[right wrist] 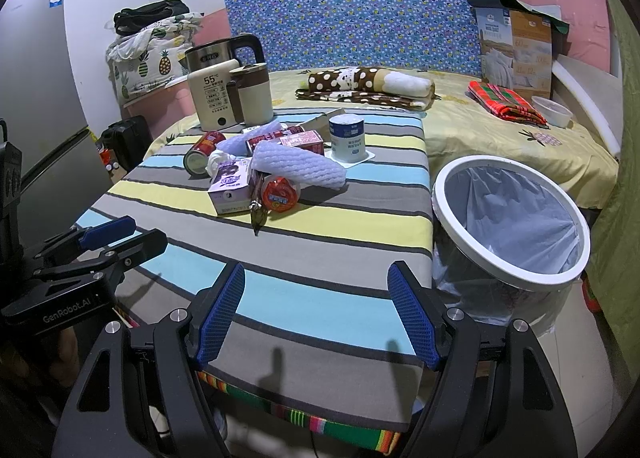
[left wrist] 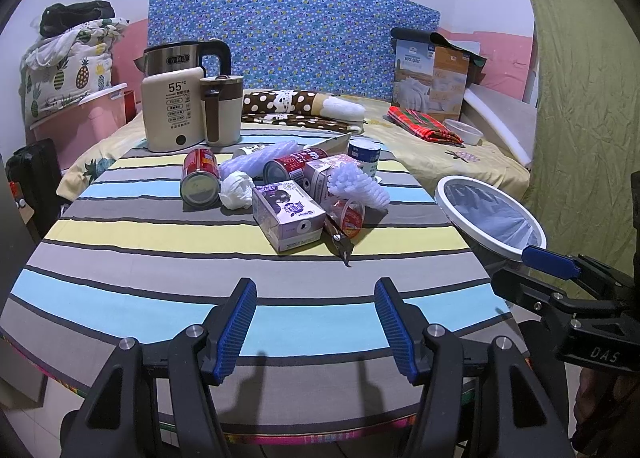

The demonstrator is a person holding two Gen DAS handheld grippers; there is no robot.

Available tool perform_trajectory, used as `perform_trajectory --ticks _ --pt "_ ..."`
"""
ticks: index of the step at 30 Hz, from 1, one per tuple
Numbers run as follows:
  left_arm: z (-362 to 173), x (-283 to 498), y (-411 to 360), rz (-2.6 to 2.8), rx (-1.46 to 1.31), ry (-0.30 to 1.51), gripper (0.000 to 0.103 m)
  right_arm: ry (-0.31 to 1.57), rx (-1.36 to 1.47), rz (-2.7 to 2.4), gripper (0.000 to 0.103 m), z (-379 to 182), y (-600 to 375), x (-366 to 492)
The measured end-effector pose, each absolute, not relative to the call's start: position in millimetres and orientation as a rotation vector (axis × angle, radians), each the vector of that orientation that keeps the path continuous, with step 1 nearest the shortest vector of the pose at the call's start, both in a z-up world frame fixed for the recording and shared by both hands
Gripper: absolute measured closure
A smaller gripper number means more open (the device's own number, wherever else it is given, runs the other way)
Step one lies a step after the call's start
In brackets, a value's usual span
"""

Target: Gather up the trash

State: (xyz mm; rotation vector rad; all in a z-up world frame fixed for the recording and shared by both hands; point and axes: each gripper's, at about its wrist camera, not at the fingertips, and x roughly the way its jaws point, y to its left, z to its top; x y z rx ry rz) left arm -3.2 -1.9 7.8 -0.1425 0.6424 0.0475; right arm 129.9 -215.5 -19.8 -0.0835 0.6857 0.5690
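Both grippers hover over the near edge of the striped table, nothing in either. Left gripper: jaws spread wide, blue pads facing each other, bottom centre of its frame. Right gripper: same, wide apart, bottom centre of its view.

Trash sits in a heap at mid-table, centre of both frames: red can lying on its side, crumpled white tissue touching it, purple milk carton in front, foam netting on top of the pile, clear wrapper with red label, blue-white can upright behind.

Bin, white rim, bag-lined, stands just beside the table's right edge, right side of both frames. Looks empty as far as visible.

Kettle and cream dispenser stand at the table's far left.
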Motion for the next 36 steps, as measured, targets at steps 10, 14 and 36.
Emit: perform_trajectory --ticks 10,14,36 --pt "9 -3 -3 0.050 -0.141 0.642 0.042 0.688 -0.082 0.568 0.028 -20 -215 130" --pt "9 -4 -3 0.056 -0.137 0.641 0.042 0.687 -0.083 0.569 0.028 -20 -215 130" --pt "-8 33 20 0.061 -0.171 0.702 0.042 0.708 -0.105 0.591 0.028 -29 -200 156"
